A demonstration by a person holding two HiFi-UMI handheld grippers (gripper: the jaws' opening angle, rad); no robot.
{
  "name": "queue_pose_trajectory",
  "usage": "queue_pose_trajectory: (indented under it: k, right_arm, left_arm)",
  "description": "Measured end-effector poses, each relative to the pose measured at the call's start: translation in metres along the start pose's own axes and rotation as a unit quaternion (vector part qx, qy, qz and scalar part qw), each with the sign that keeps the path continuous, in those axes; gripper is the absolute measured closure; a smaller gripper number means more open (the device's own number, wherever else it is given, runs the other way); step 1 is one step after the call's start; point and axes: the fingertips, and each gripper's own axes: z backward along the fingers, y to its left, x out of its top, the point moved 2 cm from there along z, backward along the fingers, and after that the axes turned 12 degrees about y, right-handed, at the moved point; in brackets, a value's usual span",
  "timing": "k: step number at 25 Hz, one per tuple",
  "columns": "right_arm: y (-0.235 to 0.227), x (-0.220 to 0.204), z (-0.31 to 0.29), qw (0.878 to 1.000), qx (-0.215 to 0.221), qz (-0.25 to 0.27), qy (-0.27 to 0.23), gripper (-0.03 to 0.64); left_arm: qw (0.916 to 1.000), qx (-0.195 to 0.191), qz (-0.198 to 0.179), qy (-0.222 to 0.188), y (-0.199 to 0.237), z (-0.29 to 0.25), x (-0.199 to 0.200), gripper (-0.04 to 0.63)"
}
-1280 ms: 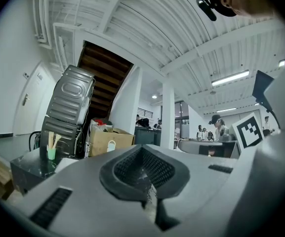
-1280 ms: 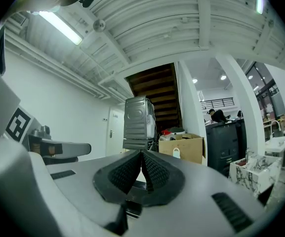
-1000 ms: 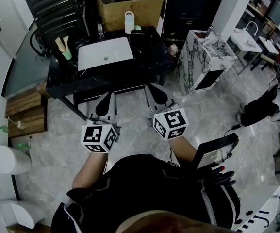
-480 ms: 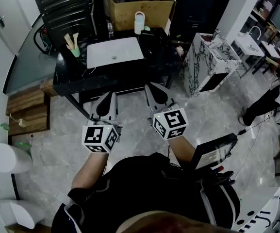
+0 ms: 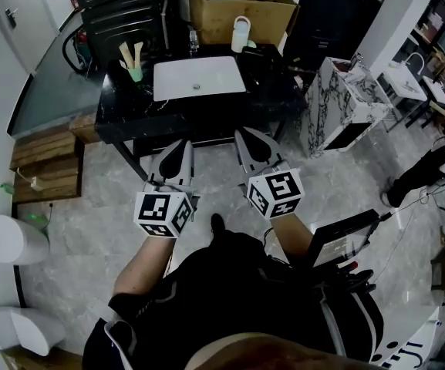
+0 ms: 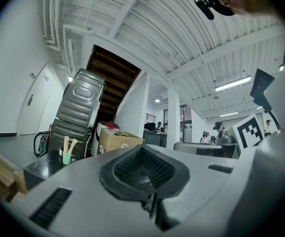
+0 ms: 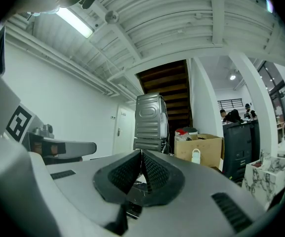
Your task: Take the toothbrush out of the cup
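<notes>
A small green cup (image 5: pixel 134 73) stands on the left end of a black table (image 5: pixel 114 118), beside a white basin (image 5: pixel 199 78). Two pale toothbrushes (image 5: pixel 130 53) stick up out of it. The left gripper view shows the same cup (image 6: pixel 66 157) and toothbrushes (image 6: pixel 69 144) far off at the left. My left gripper (image 5: pixel 180 146) and right gripper (image 5: pixel 247 135) are held level side by side over the floor, short of the table's near edge. Both are shut with nothing in them, as the left gripper (image 6: pixel 142 148) and the right gripper (image 7: pixel 142 153) show in their own views.
A white bottle (image 5: pixel 240 33) and a cardboard box (image 5: pixel 241 5) sit behind the basin. A grey metal appliance (image 5: pixel 114 2) stands at the back left. A marble-patterned cabinet (image 5: pixel 344 102) is right of the table, and wooden pallets (image 5: pixel 45 168) lie to its left.
The table, basin and cup have come nearer in the head view as the person moved toward them. Both grippers went forward together and stayed shut.
</notes>
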Motion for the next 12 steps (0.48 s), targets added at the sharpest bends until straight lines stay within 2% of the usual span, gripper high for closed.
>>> queue_pose_trajectory:
  k: [12]
  right_arm:
    - [-0.018, 0.011, -0.072, 1.000, 0.020, -0.005, -0.007, 0.595]
  left_arm:
    - [0.9999, 0.015, -0.002, 0.002, 0.048, -0.044, 0.014, 0.594]
